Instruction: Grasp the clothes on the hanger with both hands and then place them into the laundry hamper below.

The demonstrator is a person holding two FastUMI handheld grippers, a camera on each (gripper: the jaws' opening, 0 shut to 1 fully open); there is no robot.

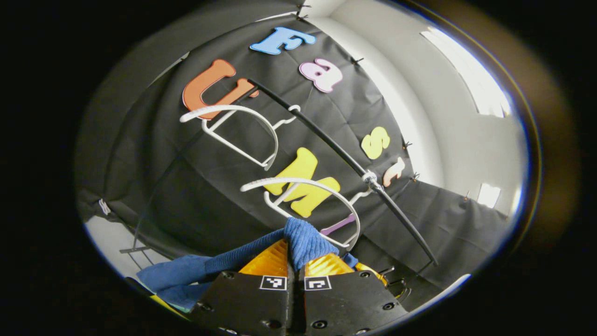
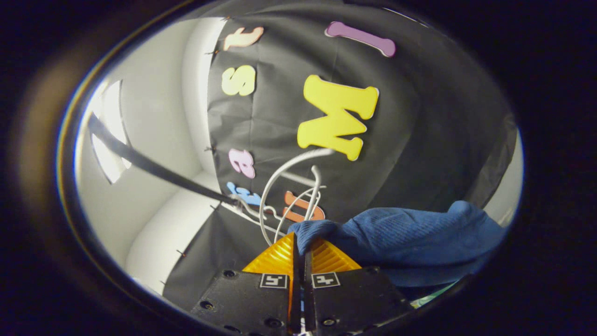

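Step in hand: both grippers hold the cloth, and it appears clear of the hangers; transfer to the hamper is not yet done.

Left gripper (image 1: pixel 295 263): jaws closed on a bunched fold of the blue cloth (image 1: pixel 305 242); the fold stands up between the fingers (image 1: pixel 270 261), and the rest of the cloth trails off to the left and down from that grip.

Right gripper (image 2: pixel 301 254): jaws nearly together, pinching an edge of the cloth (image 2: pixel 410 238); the bulk of the fabric lies to the right of that grip.

Landmark: the black rail (image 1: pixel 326 140). Two white hangers hang from it; the near hanger (image 1: pixel 303 196) sits just below the rail and just above the left grip; the far hanger (image 1: pixel 233 126) is further along the rail. Both hangers look bare; no fabric drapes over either. In the right gripper view the rail (image 2: pixel 154 168) runs from the left, with the hangers (image 2: pixel 284 186) bunched at its end, just above the right grip.

Hamper: by the task it stands below the rail; its exact position cannot be told from here.

Next move, as a judgement: lower both grippers together, away from the rail, keeping both grips closed so the cloth stays stretched between them; keep the fold clear of the near hanger, which is close enough to snag; release only once the cloth is over the hamper opening.
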